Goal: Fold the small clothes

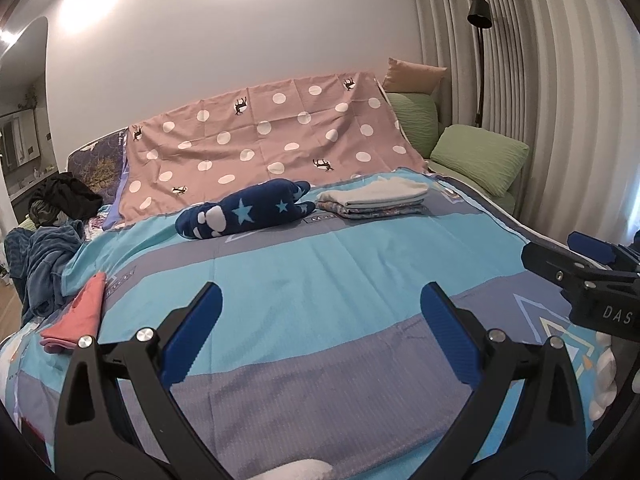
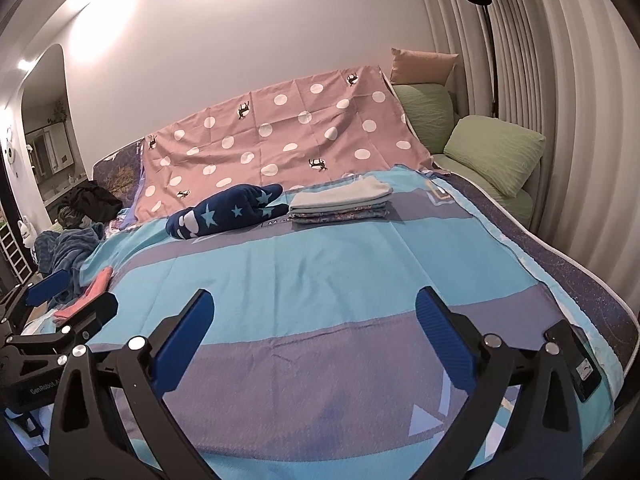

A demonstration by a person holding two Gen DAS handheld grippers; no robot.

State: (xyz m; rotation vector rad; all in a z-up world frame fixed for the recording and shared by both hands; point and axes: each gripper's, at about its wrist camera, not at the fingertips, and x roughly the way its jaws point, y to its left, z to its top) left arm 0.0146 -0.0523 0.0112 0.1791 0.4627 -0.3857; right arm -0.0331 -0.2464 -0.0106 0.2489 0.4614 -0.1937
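Clothes (image 1: 374, 199) folded, neatly stacked

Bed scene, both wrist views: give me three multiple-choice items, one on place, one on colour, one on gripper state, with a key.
1. Where does the folded stack lie?
A. right of the star pillow
B. on the green pillow
C. on the floor

2. What colour is the garment at the bed's left edge?
A. yellow
B. pink
C. white

3. How are the left gripper and right gripper?
A. both shut on cloth
B. one open
C. both open, empty

Key: A, the stack sits beside the pillow; B, it is pink; C, fingers stand apart with only sheet between.
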